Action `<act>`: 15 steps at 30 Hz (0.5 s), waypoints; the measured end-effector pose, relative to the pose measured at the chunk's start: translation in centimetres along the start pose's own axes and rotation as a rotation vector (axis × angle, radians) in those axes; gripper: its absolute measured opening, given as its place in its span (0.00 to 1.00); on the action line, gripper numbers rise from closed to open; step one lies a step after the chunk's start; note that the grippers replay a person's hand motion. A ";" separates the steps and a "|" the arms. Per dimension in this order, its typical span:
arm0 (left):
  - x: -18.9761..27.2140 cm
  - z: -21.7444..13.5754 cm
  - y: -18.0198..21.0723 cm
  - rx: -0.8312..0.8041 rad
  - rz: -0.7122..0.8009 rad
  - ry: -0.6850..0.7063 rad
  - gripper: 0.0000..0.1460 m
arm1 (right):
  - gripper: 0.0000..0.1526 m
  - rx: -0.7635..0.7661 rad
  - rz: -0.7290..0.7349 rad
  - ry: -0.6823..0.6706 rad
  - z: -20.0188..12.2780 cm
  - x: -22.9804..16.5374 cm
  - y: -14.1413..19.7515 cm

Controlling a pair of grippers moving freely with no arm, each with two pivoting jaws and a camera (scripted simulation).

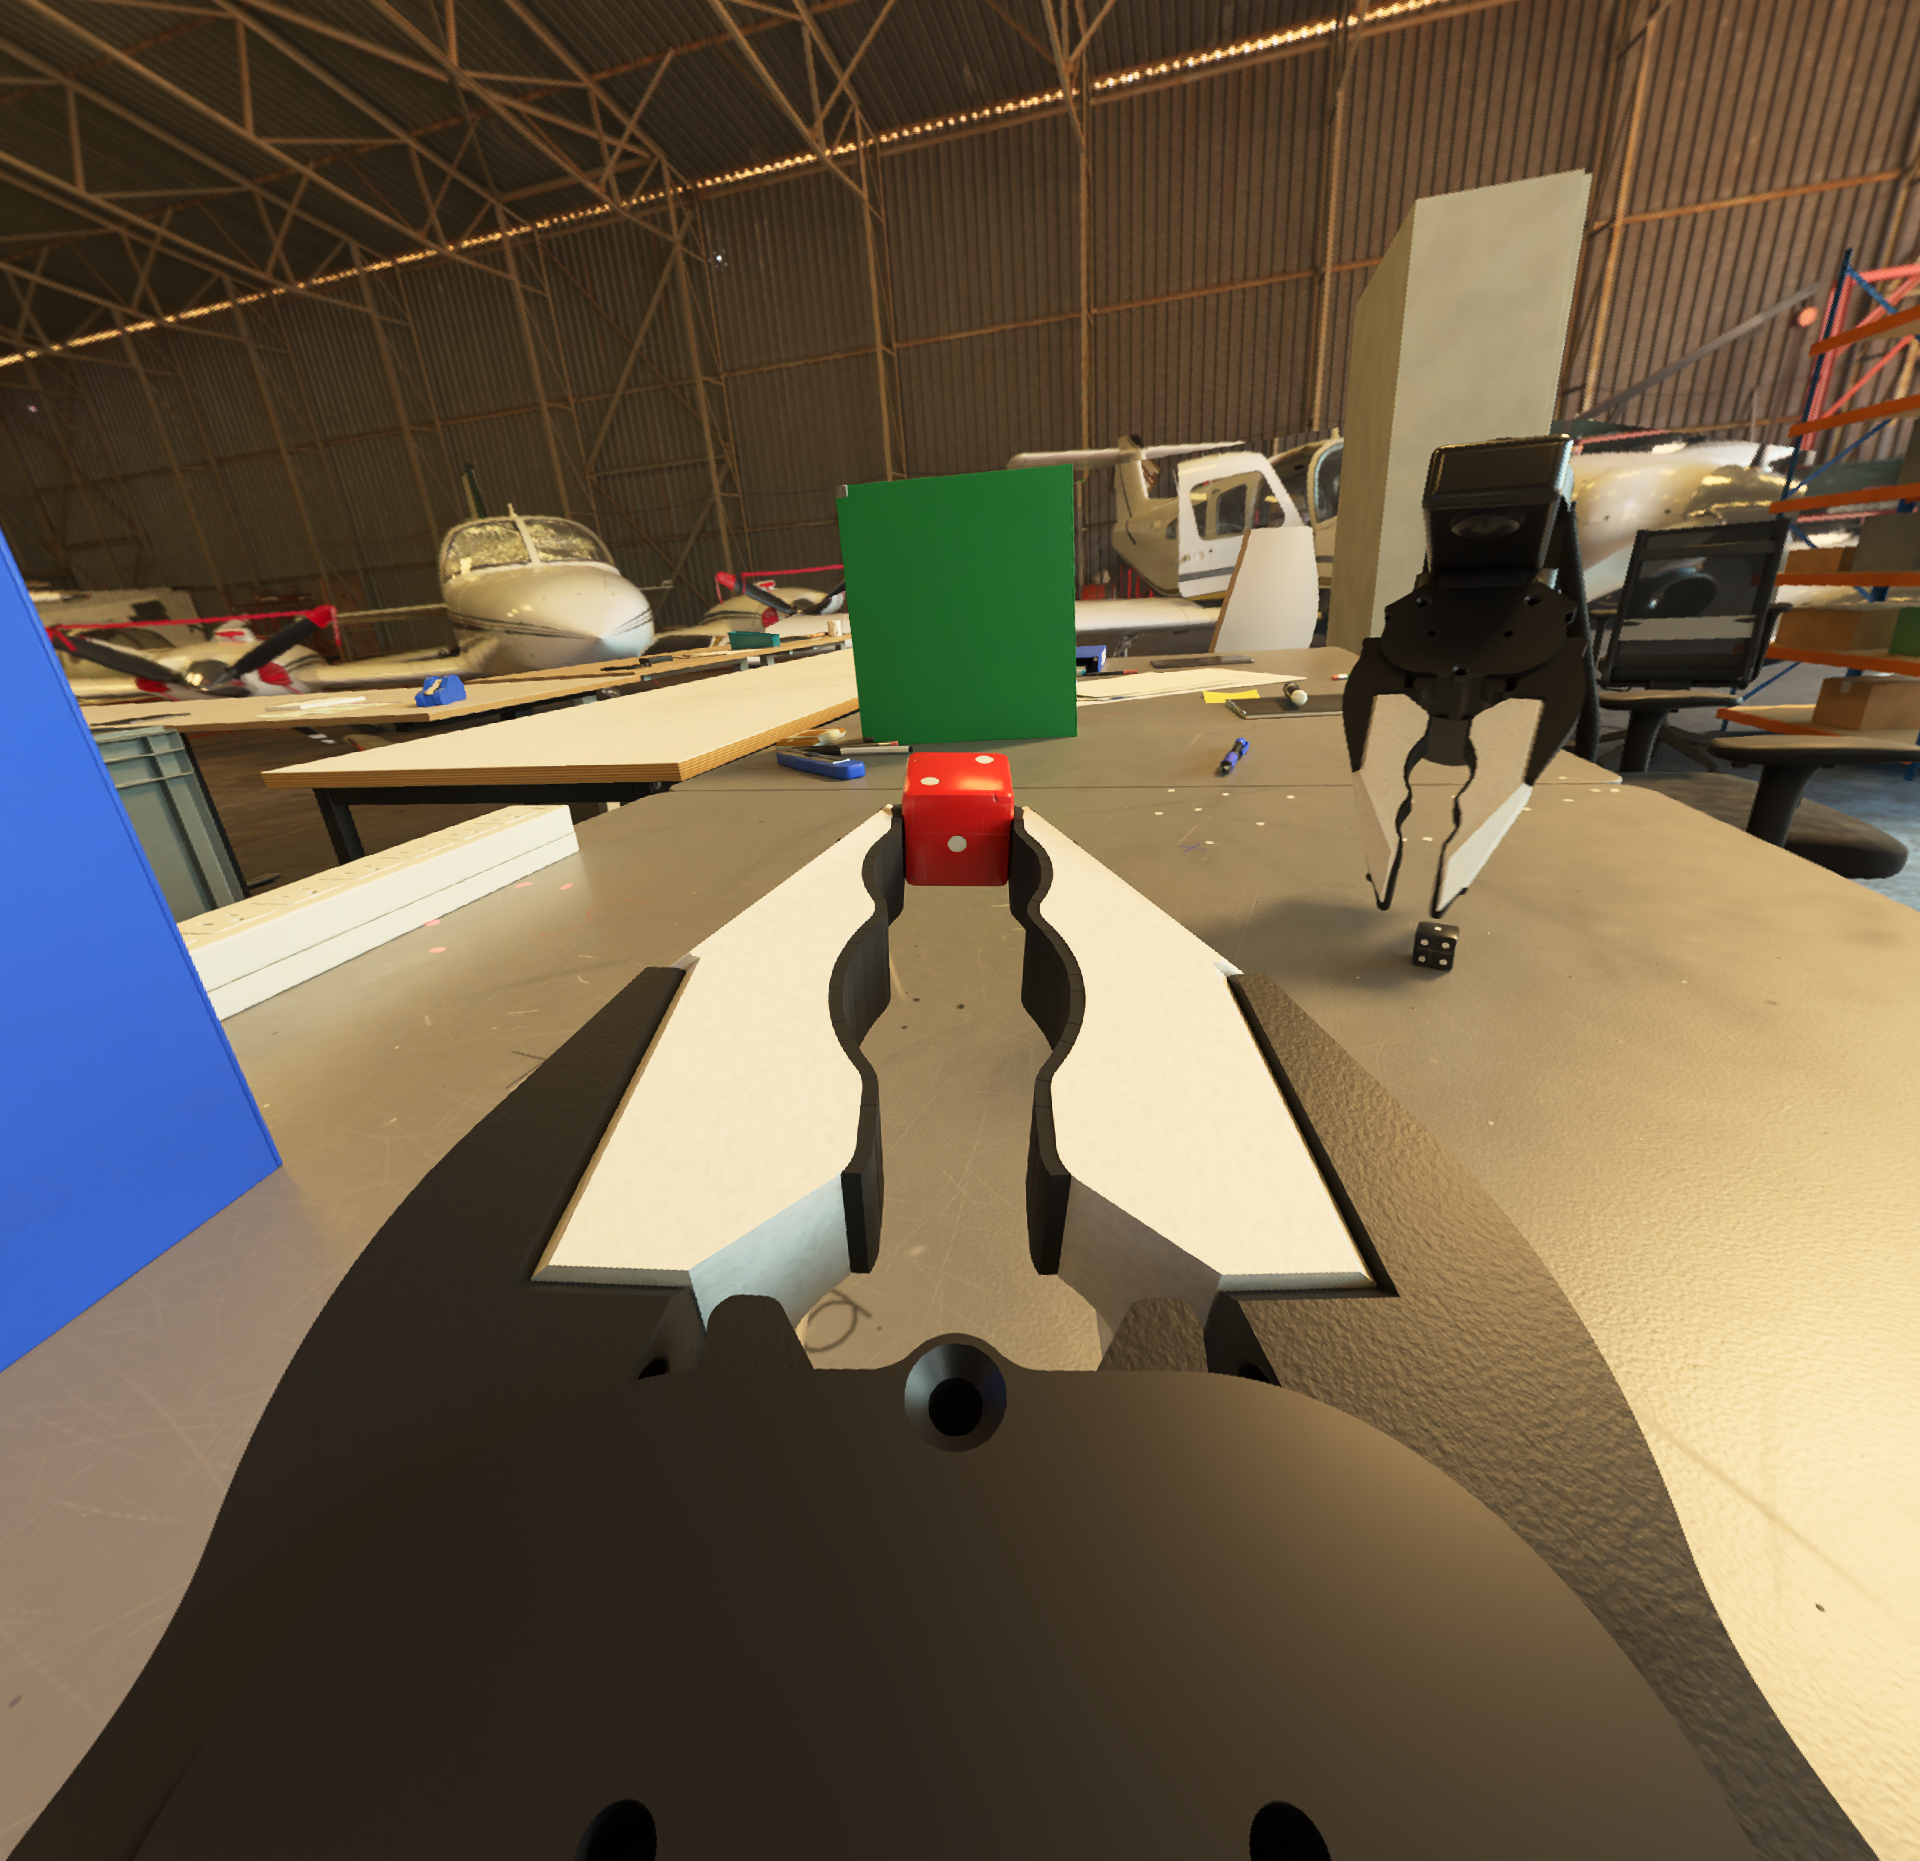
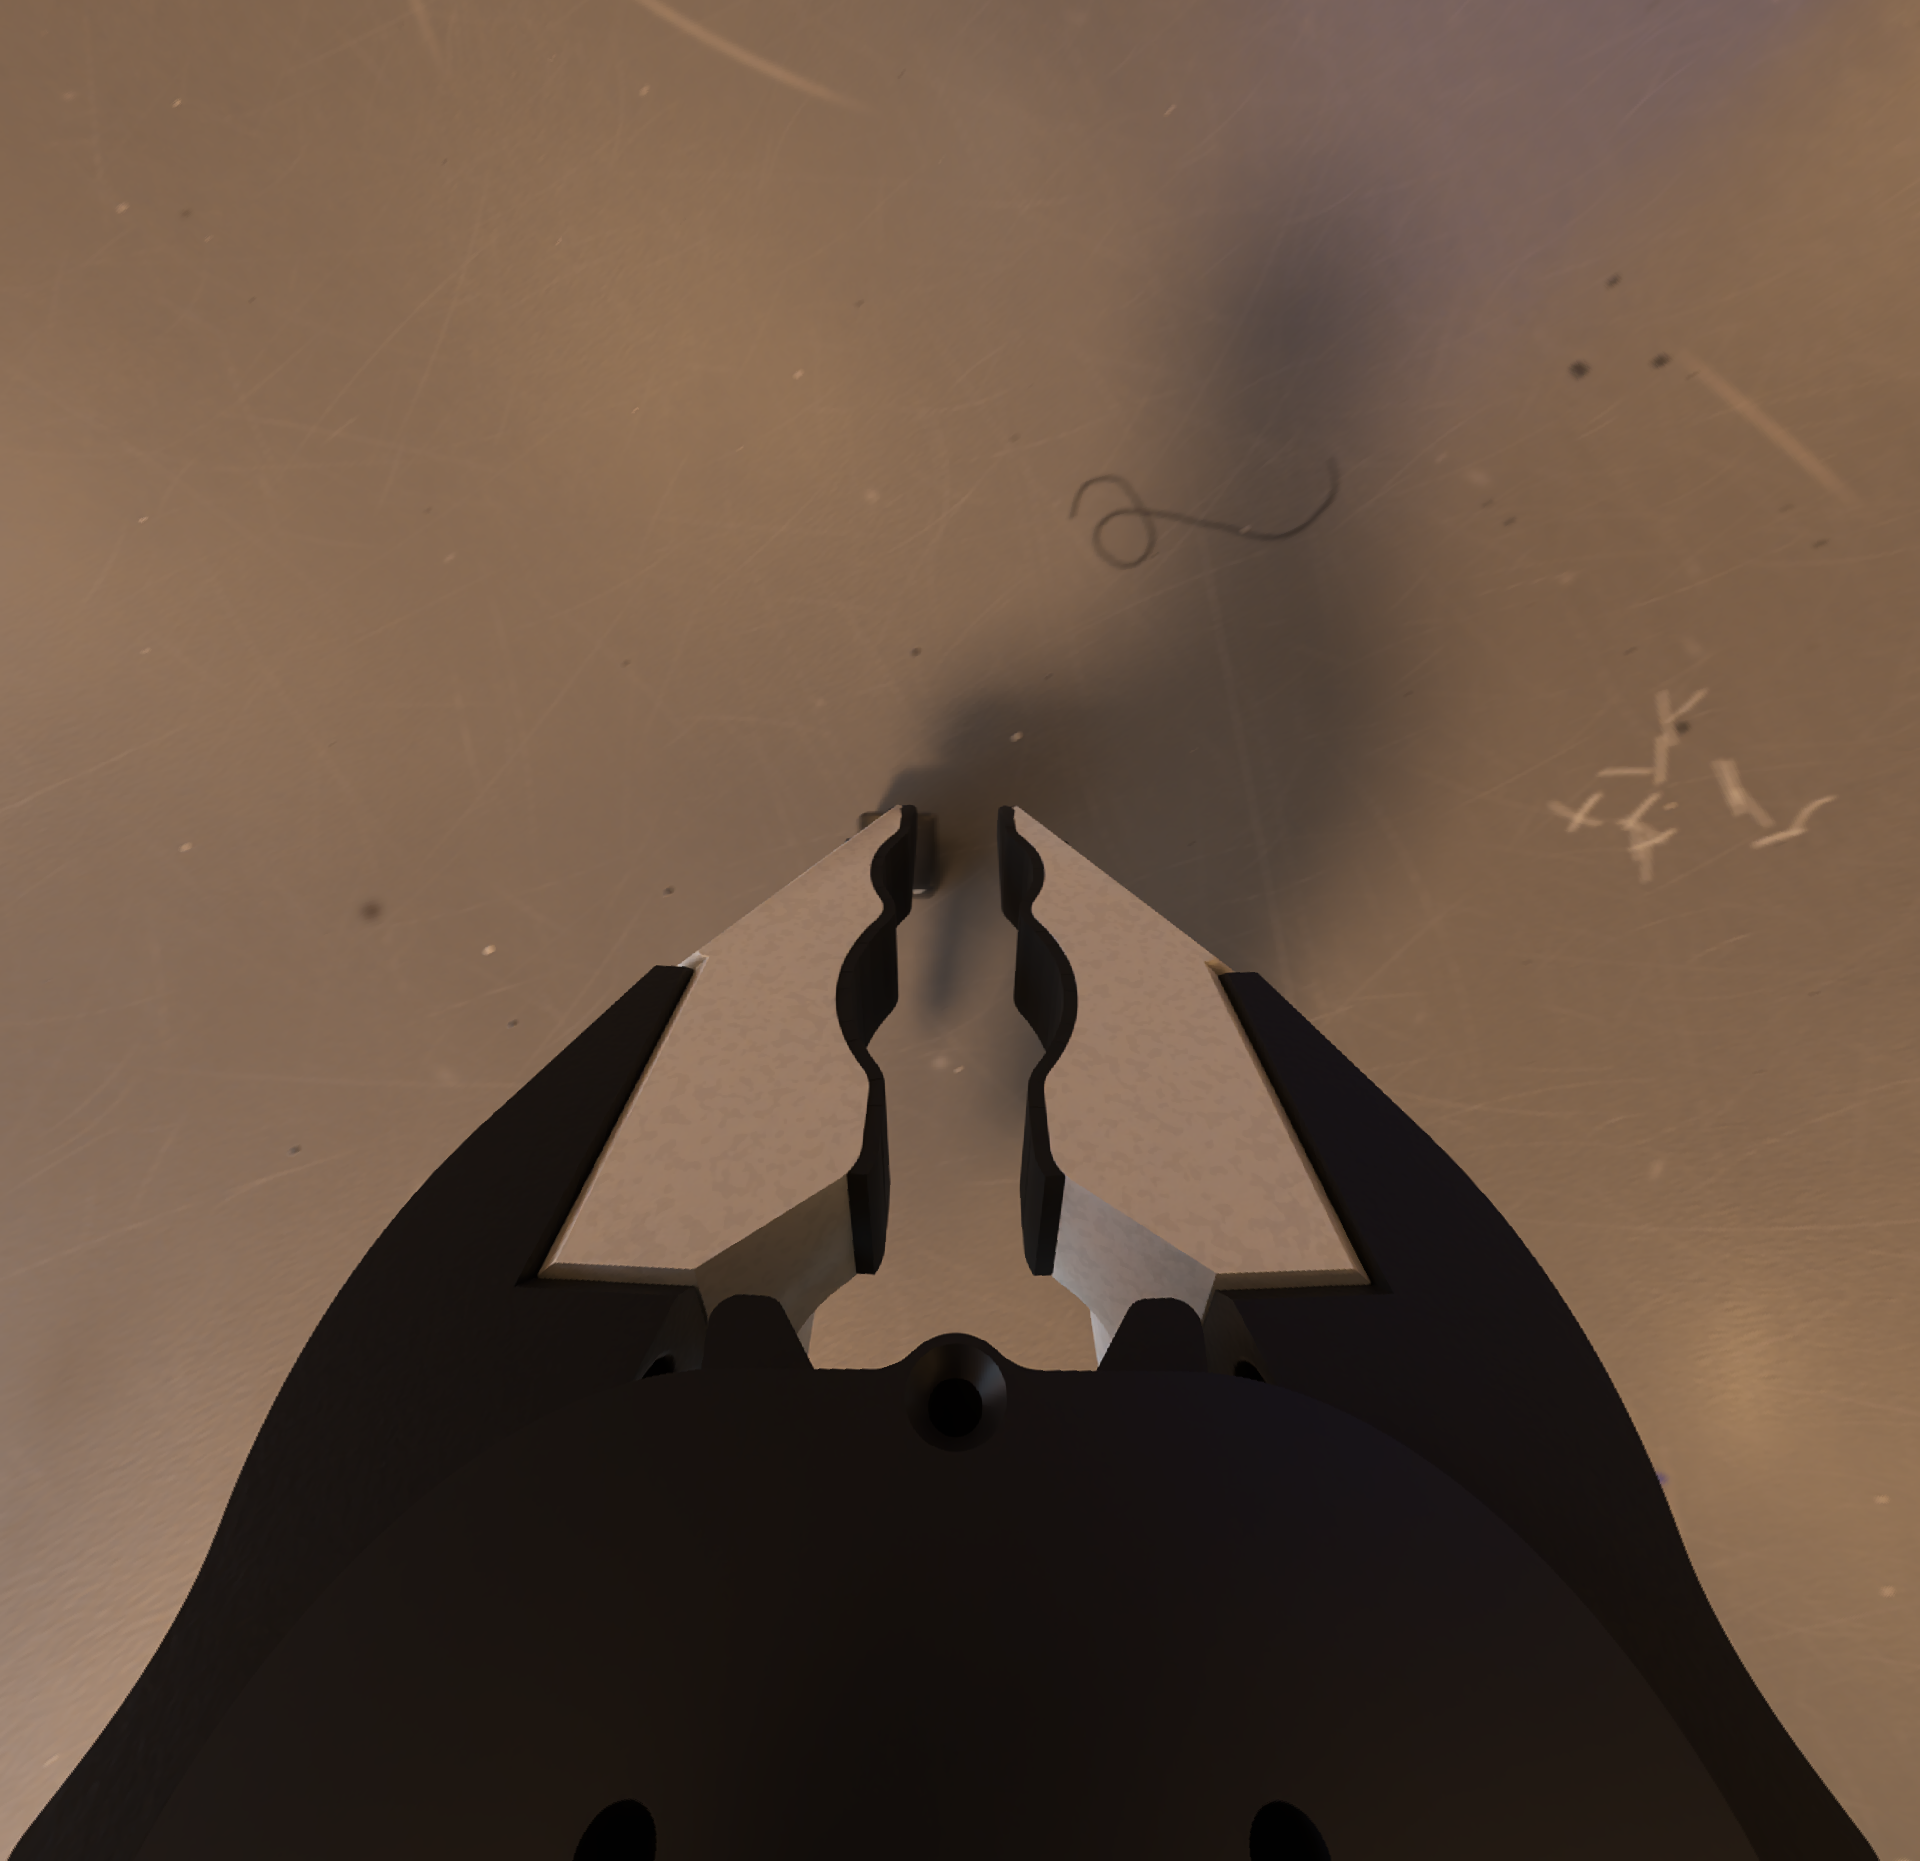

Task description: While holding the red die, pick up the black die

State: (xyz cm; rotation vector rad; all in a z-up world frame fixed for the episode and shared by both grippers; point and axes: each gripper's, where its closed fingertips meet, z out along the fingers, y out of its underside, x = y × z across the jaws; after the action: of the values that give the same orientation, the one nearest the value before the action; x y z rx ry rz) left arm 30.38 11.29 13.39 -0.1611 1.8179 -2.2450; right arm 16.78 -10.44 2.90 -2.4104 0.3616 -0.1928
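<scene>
The left gripper (image 1: 957, 822) was clenched on the red die (image 1: 957, 820), which sat pinched between its two fingertips, raised above the grey table (image 1: 1558, 1240). Straight beyond the die stood a green panel (image 1: 957, 606), upright on the table.

The right gripper (image 1: 1421, 895) pointed straight down at the table with its fingers parted and nothing between them. In the left wrist view its tips hung just above the black die (image 1: 1435, 947), which rested on the table slightly to the right of the gap, not touched by either finger. In the right wrist view the same gripper (image 2: 956, 814) showed bare scratched tabletop (image 2: 520, 461) between its fingers; a small dark edge beside one fingertip might have been the die, but that could not be told.

A blue panel (image 1: 94, 980) leaned at the far left, and a tall pale board (image 1: 1455, 398) stood behind the right gripper.
</scene>
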 end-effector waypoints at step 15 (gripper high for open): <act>0.5 0.1 0.3 -0.025 0.023 0.009 0.13 | 0.11 0.068 -0.022 0.101 4.8 2.6 -5.1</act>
State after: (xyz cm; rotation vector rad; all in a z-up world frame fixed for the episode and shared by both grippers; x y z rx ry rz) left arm 29.97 11.00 13.11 -0.1340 1.8441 -2.2116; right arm 21.38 -4.63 2.70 -2.3437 0.3682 -0.3322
